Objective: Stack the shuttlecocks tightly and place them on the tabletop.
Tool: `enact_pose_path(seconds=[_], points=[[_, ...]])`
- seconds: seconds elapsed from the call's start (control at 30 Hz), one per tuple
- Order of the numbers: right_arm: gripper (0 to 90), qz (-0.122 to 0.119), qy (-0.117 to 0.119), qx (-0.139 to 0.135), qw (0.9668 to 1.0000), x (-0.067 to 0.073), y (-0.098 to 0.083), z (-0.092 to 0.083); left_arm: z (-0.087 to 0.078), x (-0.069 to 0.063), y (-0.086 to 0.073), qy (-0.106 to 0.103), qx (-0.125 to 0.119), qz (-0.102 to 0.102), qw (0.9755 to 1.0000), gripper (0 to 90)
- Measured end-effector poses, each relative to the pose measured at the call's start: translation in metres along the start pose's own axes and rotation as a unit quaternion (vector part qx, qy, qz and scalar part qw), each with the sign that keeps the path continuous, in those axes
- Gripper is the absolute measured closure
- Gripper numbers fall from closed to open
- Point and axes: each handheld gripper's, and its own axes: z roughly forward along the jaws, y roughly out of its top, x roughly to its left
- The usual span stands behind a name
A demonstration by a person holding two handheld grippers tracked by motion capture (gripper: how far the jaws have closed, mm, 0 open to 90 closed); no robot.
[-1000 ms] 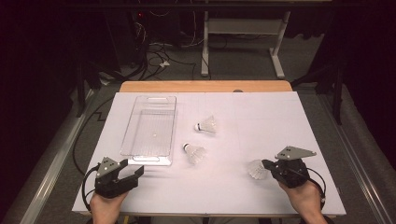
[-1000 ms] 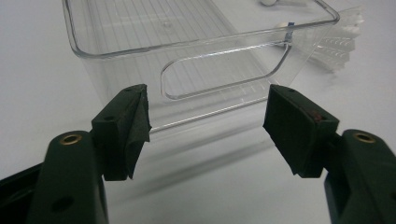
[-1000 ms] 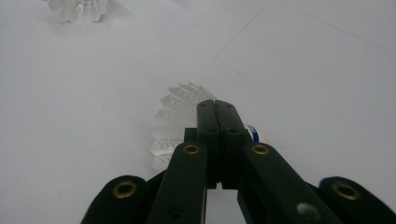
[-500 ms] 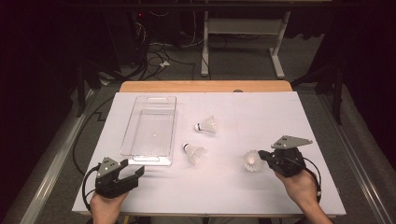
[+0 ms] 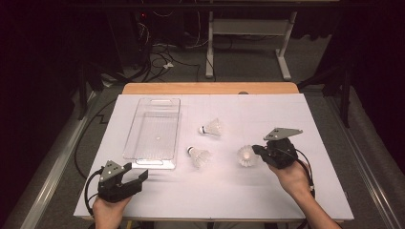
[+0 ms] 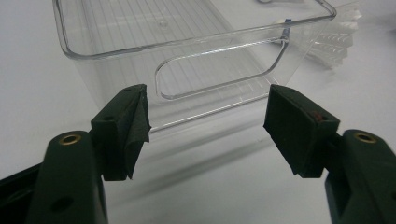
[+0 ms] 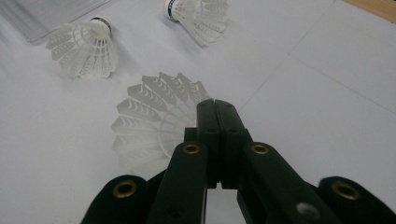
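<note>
My right gripper (image 5: 257, 151) is clamped on the rim of a white feathered shuttlecock (image 5: 246, 156), held just ahead of its tips. My left gripper (image 5: 138, 177) stands wide apart, holding nothing, just before the clear plastic rectangular tray (image 6: 196, 70).

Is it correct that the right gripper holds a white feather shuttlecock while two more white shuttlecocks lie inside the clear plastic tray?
Not quite. The high view shows both other white shuttlecocks lying on the white table, beside the clear plastic tray. The right gripper does hold a white feather shuttlecock.
</note>
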Motion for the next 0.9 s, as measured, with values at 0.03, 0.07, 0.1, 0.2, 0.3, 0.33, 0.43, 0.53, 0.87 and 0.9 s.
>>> enact_pose_path(seconds=[0.03,0.07,0.1,0.2,0.3,0.33,0.43,0.53,0.87,0.9], points=[[90.0,0.001,0.001,0.000,1.0000,0.000,0.001,0.002,0.000,0.000,0.000,0.000,0.000,0.000,1.0000,31.8],[90.0,0.001,0.001,0.000,1.0000,0.000,0.001,0.002,0.000,0.000,0.000,0.000,0.000,0.000,1.0000,31.8],[90.0,0.005,0.004,0.000,1.0000,-0.001,0.004,0.005,0.000,0.000,0.000,0.000,0.001,0.002,1.0000,31.9],[90.0,0.014,0.011,-0.002,0.9998,-0.002,0.008,0.010,0.001,0.000,0.000,0.000,0.002,0.002,1.0000,31.8],[90.0,0.015,0.016,-0.004,0.9998,-0.003,0.011,0.013,0.001,0.000,0.000,-0.001,0.003,0.003,1.0000,31.9],[90.0,0.015,0.017,-0.002,0.9997,-0.002,0.015,0.017,0.001,-0.001,0.000,-0.001,0.002,0.002,1.0000,31.9],[90.0,0.015,0.021,0.000,0.9997,-0.002,0.020,0.022,0.001,-0.001,0.000,-0.003,0.003,0.003,1.0000,31.8],[90.0,0.020,0.026,0.000,0.9995,-0.002,0.024,0.028,0.001,-0.001,0.000,-0.003,0.003,0.003,1.0000,31.8],[90.0,0.023,0.035,0.003,0.9991,0.001,0.034,0.042,0.001,-0.001,0.000,-0.001,0.001,0.003,1.0000,31.2],[90.0,0.021,0.036,0.003,0.9991,0.002,0.036,0.043,0.001,-0.001,0.000,-0.002,0.001,0.004,1.0000,31.2]])
